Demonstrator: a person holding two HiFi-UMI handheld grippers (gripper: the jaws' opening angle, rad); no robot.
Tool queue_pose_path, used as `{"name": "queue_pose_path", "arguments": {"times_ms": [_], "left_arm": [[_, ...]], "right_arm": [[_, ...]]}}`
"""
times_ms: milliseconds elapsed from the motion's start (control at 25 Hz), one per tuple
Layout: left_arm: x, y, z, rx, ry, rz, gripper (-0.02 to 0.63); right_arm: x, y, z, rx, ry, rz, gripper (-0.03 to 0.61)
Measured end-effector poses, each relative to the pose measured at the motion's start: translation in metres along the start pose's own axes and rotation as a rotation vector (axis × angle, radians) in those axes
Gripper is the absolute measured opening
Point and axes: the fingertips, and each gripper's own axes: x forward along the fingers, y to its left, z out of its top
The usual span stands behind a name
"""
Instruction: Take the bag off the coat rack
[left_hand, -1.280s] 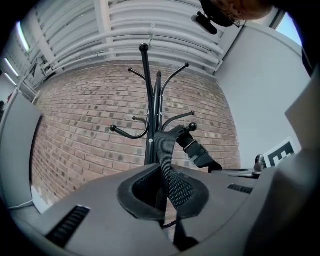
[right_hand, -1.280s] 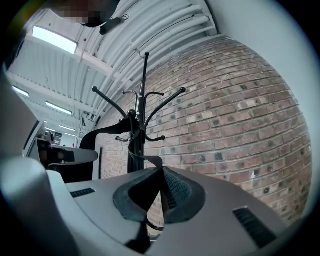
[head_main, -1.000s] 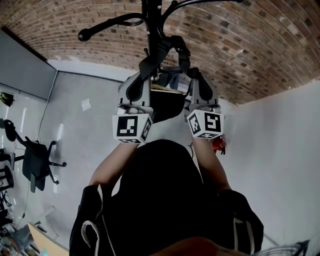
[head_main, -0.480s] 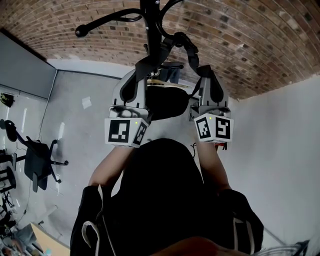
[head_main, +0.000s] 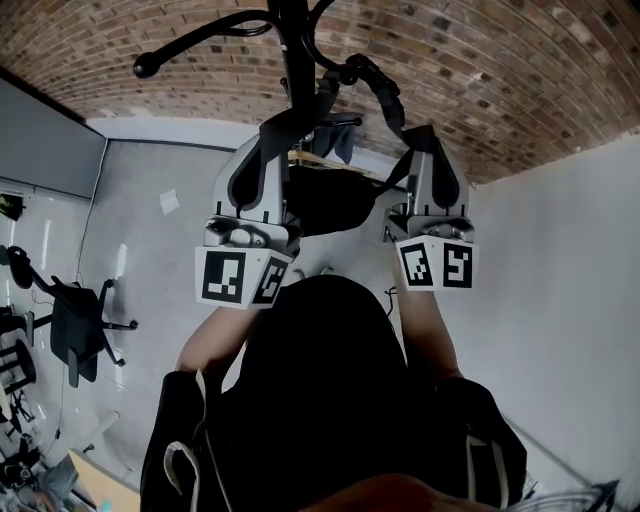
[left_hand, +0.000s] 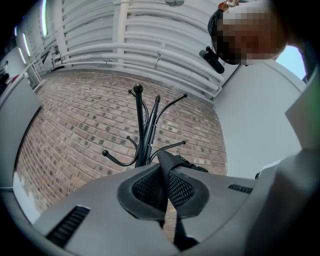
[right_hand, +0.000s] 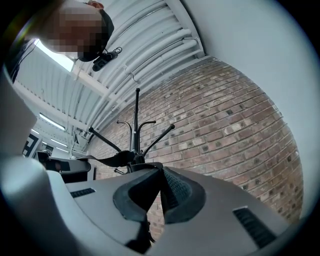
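A black coat rack (head_main: 295, 60) stands against the brick wall, with a curved hook (head_main: 145, 67) reaching left. The black bag (head_main: 330, 200) hangs between my two grippers, and its webbing strap (head_main: 375, 85) loops up over the rack's pole. My left gripper (head_main: 272, 140) is shut on the strap left of the pole; in the left gripper view the strap (left_hand: 162, 182) runs pinched between the pads, rack (left_hand: 142, 135) behind. My right gripper (head_main: 422, 145) is shut on the strap at the right; the right gripper view shows the strap (right_hand: 156, 182) clamped, rack (right_hand: 135, 130) beyond.
A brick wall (head_main: 480, 80) stands behind the rack and a white wall (head_main: 560, 300) to the right. A black office chair (head_main: 75, 320) stands on the grey floor at the left. The person's dark torso (head_main: 320, 400) fills the lower middle.
Both grippers have risen and spread slightly apart, lifting the strap and the bag higher along the rack's pole. Both stay shut on the strap.
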Motion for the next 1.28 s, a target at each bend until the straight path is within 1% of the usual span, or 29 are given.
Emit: {"name": "queue_pose_path", "arguments": {"times_ms": [200,400,520,720,920,1120,1280], "left_arm": [[-0.002,-0.006,0.014,-0.002,-0.029,-0.026,0.02],[-0.012,-0.008,0.025,-0.009,-0.059,-0.036,0.02],[-0.019,-0.007,0.029,-0.016,-0.064,-0.039,0.02],[-0.034,0.002,0.024,-0.026,-0.055,-0.003,0.02],[-0.05,0.017,0.017,-0.049,-0.035,0.04,0.02],[-0.065,0.038,0.016,-0.063,-0.03,0.102,0.02],[-0.078,0.053,0.006,-0.066,-0.009,0.154,0.02]], "right_arm": [[-0.006,0.004,0.018,0.009,-0.042,-0.012,0.023],[-0.02,0.005,0.034,0.014,-0.087,-0.028,0.021],[-0.029,0.005,0.041,0.008,-0.096,-0.041,0.023],[-0.043,-0.002,0.04,0.014,-0.091,-0.068,0.023],[-0.054,-0.002,0.032,0.005,-0.06,-0.076,0.023],[-0.062,-0.004,0.022,0.031,-0.021,-0.074,0.022],[-0.068,-0.007,0.01,0.043,0.008,-0.078,0.023]]}}
